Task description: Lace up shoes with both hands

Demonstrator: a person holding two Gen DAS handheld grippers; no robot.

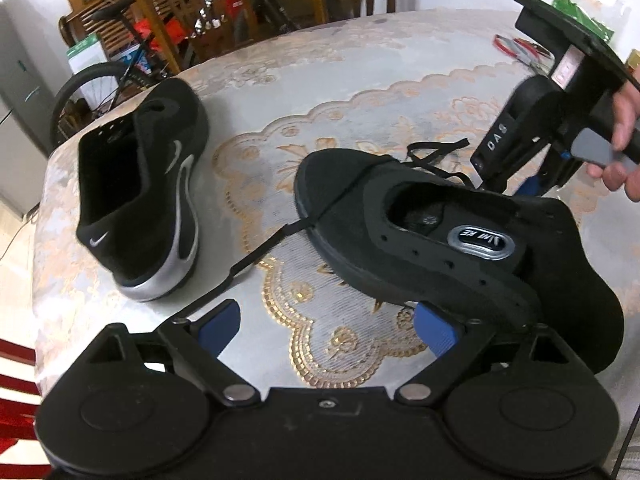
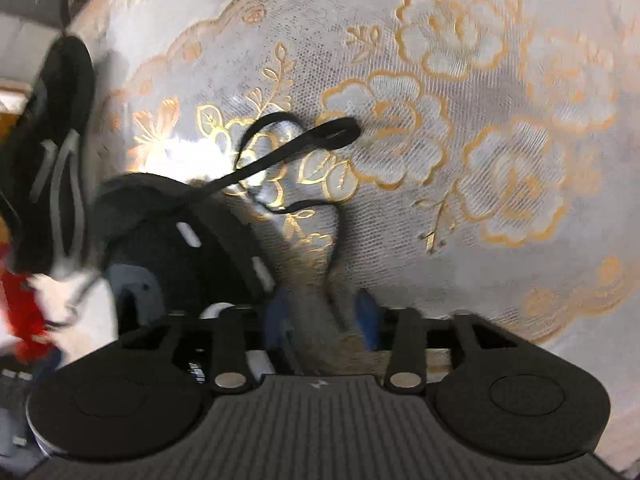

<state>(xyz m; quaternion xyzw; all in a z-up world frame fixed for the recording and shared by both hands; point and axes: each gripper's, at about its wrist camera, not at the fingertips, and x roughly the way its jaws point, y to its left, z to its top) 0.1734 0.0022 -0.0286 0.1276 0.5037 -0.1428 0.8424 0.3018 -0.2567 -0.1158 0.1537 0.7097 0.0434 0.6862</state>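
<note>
Left tool (image 1: 328, 330) hangs released just beside the near shoe (image 1: 460, 248), lace (image 1: 256, 254) trailing past it. Right tool (image 2: 322, 320) looks unclenched around the lace's far end, probably lining up a pinch.

Two shoes (image 1: 144, 192) on the table (image 1: 360, 92) — lace (image 1: 260, 252) trailing between them.

Right gripper (image 2: 324, 320): blue pads apart, pointing down at the table, a strand of lace running between them
Lace (image 2: 280, 148): black, looped on the tablecloth (image 2: 500, 80)
Near shoe (image 2: 180, 248): black, blurred, lower left
Second shoe (image 2: 52, 152): black with silver stripes, far left
</note>
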